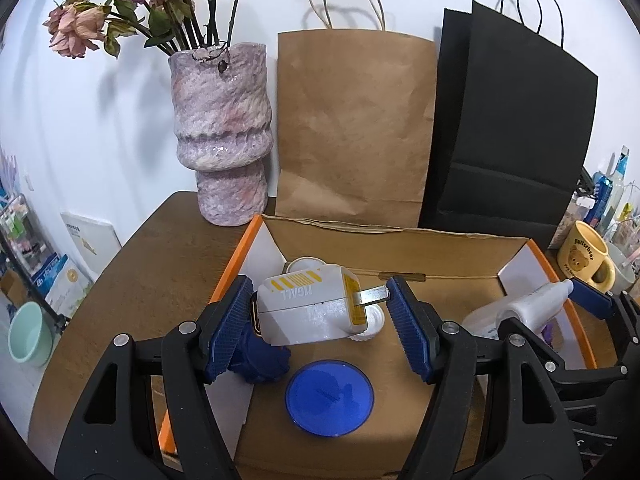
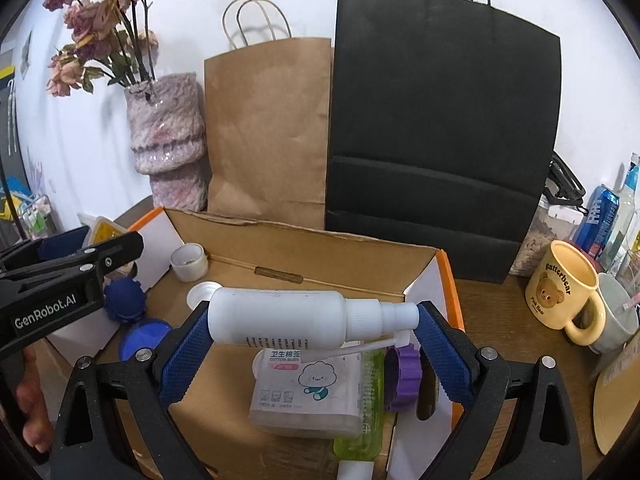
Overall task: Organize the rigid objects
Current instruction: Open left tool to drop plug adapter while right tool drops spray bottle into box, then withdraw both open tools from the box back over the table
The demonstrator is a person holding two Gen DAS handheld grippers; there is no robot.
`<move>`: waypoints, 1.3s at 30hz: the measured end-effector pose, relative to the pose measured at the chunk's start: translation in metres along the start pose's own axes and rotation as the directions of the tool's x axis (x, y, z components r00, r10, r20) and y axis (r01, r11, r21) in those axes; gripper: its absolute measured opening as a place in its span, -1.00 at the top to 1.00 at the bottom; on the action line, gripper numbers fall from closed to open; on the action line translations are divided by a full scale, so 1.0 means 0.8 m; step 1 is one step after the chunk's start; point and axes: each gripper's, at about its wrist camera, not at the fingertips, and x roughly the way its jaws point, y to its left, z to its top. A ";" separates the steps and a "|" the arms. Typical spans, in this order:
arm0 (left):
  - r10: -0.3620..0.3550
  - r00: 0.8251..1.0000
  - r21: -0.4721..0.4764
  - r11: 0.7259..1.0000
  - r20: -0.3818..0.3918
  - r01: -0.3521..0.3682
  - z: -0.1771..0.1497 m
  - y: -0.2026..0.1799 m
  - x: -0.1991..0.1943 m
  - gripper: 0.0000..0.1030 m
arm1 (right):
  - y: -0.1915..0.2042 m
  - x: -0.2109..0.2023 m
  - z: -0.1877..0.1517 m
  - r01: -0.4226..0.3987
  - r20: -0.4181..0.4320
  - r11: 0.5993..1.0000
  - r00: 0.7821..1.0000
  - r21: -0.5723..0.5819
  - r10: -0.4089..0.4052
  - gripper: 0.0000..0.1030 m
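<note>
Over the open cardboard box [image 1: 400,240]: left gripper [image 1: 320,312] clamped on a white plug adapter [image 1: 308,308], long axis crosswise between the pads, prongs against the right pad; right gripper [image 2: 312,328] clamped end to end on a white spray bottle [image 2: 280,318], likewise crosswise, above the cotton buds [image 2: 308,388]

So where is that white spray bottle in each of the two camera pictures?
Left wrist view: the white spray bottle is at the right edge, lying sideways in the right gripper, over the cardboard box.
Right wrist view: the bottle is in the centre foreground, held crosswise between the blue pads, above a cotton-bud pack.
Shared landmark: the yellow bear mug, right of the box in both.
</note>
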 end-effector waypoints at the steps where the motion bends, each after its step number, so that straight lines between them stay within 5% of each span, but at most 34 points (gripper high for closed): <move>1: -0.002 1.000 0.003 1.000 -0.001 0.002 0.000 0.000 0.001 -0.27 | 0.000 0.001 0.000 -0.002 -0.006 1.000 1.000 0.000 0.002 -0.95; 3: -0.003 1.000 0.006 1.000 -0.005 0.003 -0.002 0.001 0.003 -0.36 | -0.002 0.001 -0.001 -0.008 -0.013 1.000 1.000 0.002 0.008 -0.96; 5: -0.003 1.000 0.006 1.000 0.012 0.003 -0.002 0.002 -0.001 -0.95 | -0.001 -0.004 -0.001 0.008 -0.008 1.000 1.000 -0.008 -0.008 -1.00; 6: -0.007 0.999 -0.001 1.000 0.035 0.007 -0.002 0.004 -0.007 -1.00 | -0.001 -0.008 -0.001 0.016 -0.002 1.000 1.000 -0.011 -0.016 -1.00; 22: -0.012 0.998 -0.022 1.000 0.069 0.013 0.001 0.015 -0.031 -1.00 | -0.012 -0.028 -0.004 0.028 0.028 0.999 0.999 0.023 -0.029 -1.00; 39: -0.047 0.994 0.021 0.999 0.097 0.045 -0.031 0.019 -0.096 -1.00 | -0.008 -0.109 -0.030 0.047 0.103 0.998 0.993 0.050 -0.052 -1.00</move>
